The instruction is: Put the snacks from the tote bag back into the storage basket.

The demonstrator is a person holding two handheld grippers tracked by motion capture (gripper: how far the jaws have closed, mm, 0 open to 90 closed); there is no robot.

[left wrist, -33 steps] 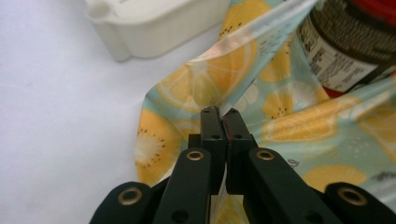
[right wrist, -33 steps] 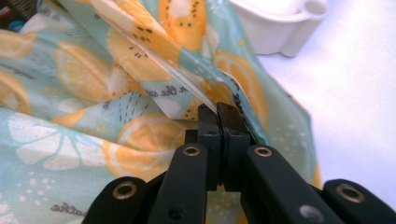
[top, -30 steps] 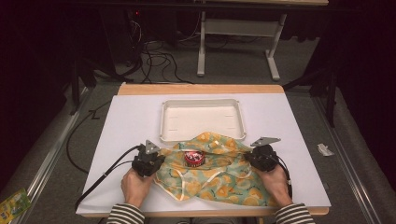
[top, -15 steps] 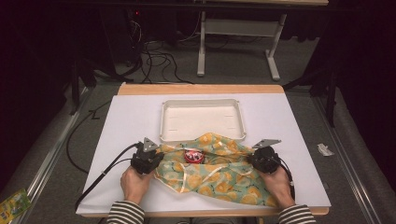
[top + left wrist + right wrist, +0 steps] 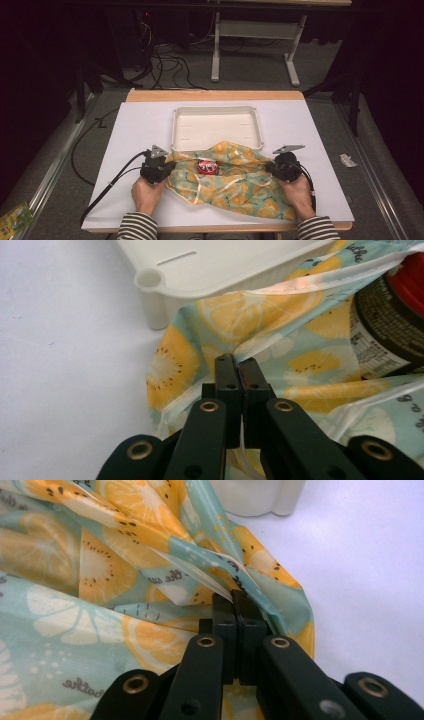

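We see both forearms in striped sleeves coming in over the near edge of the table (image 5: 125, 130), each hand wrapped around its tool from behind. The left gripper (image 5: 159, 165) has its jaws pressed together on the left edge of the lemon-print bag (image 5: 235, 187); the right gripper (image 5: 278, 167) pinches the bag's right edge in the same way. The bag lies in the near half of the table, stretched between the two grippers, and its far edge touches the near wall of the white tray (image 5: 216, 110). It is a thin glossy film, pale teal with orange citrus slices. Inside sits a dark jar (image 5: 385, 320) with a red top, perhaps a food container.
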